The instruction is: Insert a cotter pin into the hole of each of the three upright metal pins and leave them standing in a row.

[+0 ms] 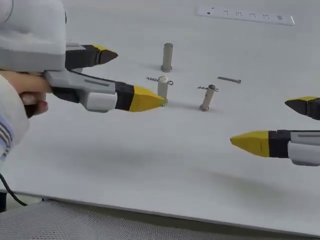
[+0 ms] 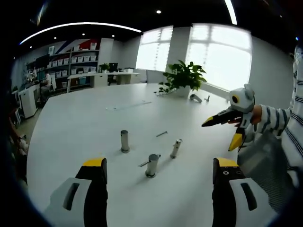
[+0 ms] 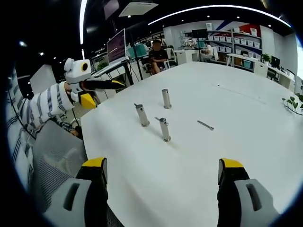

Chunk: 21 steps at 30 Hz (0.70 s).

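Note:
Three metal pins stand on the white table (image 1: 150,165). The far pin (image 1: 167,56) (image 2: 124,141) (image 3: 166,98) has no cotter pin that I can see. The middle pin (image 1: 162,87) (image 2: 152,165) (image 3: 141,115) and the tilted right pin (image 1: 208,97) (image 2: 175,148) (image 3: 164,129) each carry one near the top. A loose cotter pin (image 1: 229,79) (image 2: 161,134) (image 3: 205,125) lies flat behind the right pin. My left gripper (image 1: 135,77) (image 2: 159,163) (image 3: 102,92) hovers open, its lower jaw just left of the middle pin. My right gripper (image 1: 260,122) (image 3: 163,163) (image 2: 218,137) is open and holds nothing, off to the right.
A white power strip (image 1: 245,15) lies at the table's far edge. The near table edge runs along the bottom of the head view. A potted plant (image 2: 182,78) stands at one far end, and a person (image 3: 156,52) sits at a desk beyond the other.

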Each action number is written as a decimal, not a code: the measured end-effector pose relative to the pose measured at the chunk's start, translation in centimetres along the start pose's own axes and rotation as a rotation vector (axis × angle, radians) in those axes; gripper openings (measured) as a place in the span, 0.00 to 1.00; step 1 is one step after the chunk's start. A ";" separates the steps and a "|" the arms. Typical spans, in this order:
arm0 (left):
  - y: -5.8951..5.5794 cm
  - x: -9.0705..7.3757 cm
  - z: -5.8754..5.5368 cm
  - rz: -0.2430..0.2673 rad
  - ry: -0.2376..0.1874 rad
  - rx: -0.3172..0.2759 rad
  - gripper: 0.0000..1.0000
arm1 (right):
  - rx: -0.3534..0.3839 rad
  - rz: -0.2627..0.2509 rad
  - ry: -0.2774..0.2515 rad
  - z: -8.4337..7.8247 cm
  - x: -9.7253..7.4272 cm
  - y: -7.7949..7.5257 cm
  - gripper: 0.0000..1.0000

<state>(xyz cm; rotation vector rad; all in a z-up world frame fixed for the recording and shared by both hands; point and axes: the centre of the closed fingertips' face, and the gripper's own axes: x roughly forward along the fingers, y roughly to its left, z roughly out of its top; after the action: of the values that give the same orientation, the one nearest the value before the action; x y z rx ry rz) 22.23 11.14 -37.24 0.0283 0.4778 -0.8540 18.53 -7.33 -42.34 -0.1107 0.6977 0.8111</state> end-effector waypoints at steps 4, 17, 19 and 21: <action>0.8 0.8 1.9 -0.011 -0.072 -0.083 0.89 | 0.012 -0.003 0.000 -0.2 -0.2 0.2 0.96; 5.2 4.5 4.0 -0.002 -0.046 -0.006 0.79 | 0.007 0.000 0.005 0.1 -0.6 0.3 0.95; 5.8 5.2 3.7 0.001 -0.014 0.029 0.77 | 0.009 -0.003 0.004 0.1 -0.7 0.3 0.95; 6.4 5.9 3.6 0.005 0.005 0.059 0.74 | 0.013 -0.007 -0.001 0.1 -0.8 0.3 0.94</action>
<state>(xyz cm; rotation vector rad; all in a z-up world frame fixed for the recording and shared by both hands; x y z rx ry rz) 31.57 10.38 -37.57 0.0854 0.4569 -0.8634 18.01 -7.61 -41.67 -0.1006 0.7012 0.8001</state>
